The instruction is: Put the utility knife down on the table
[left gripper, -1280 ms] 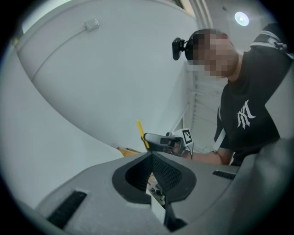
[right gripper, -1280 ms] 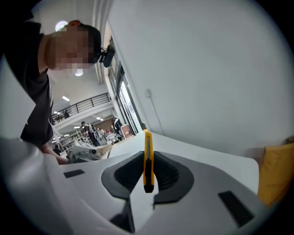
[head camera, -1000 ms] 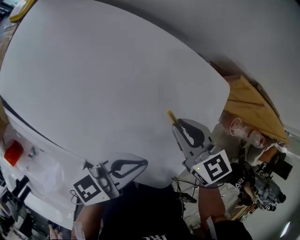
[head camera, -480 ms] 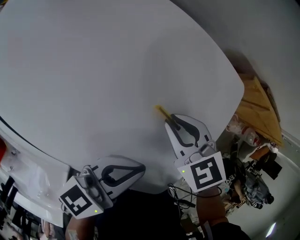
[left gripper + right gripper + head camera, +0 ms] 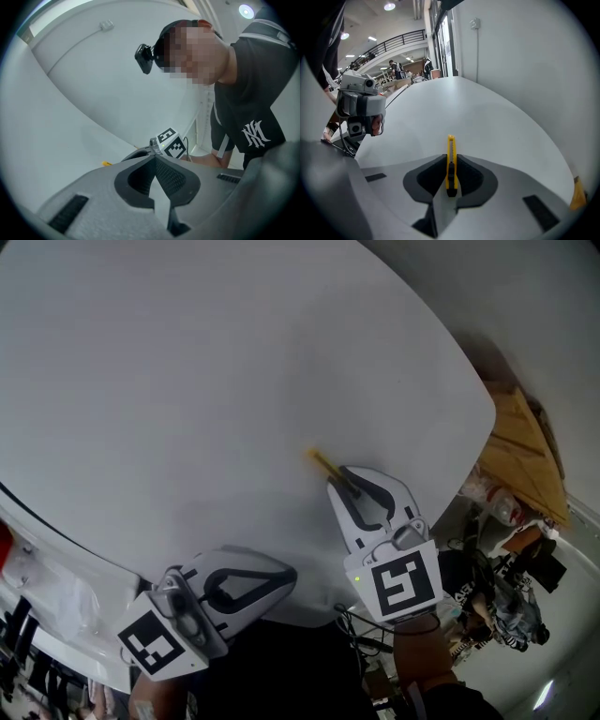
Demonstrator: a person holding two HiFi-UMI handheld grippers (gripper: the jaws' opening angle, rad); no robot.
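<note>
Both grippers sit low in the frame: the right gripper [image 5: 338, 484] pinches the yellow utility knife [image 5: 450, 161] over the white table [image 5: 187, 381], the left gripper [image 5: 154, 158] is pressed together and empty, so lowering and release likely follow.

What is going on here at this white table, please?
A person holds a claw in each hand over a white table. The right claw is shut on a yellow utility knife, whose front end points out over the tabletop. The knife is not yet released. The left claw is shut with nothing in it, near the table's near edge.
</note>
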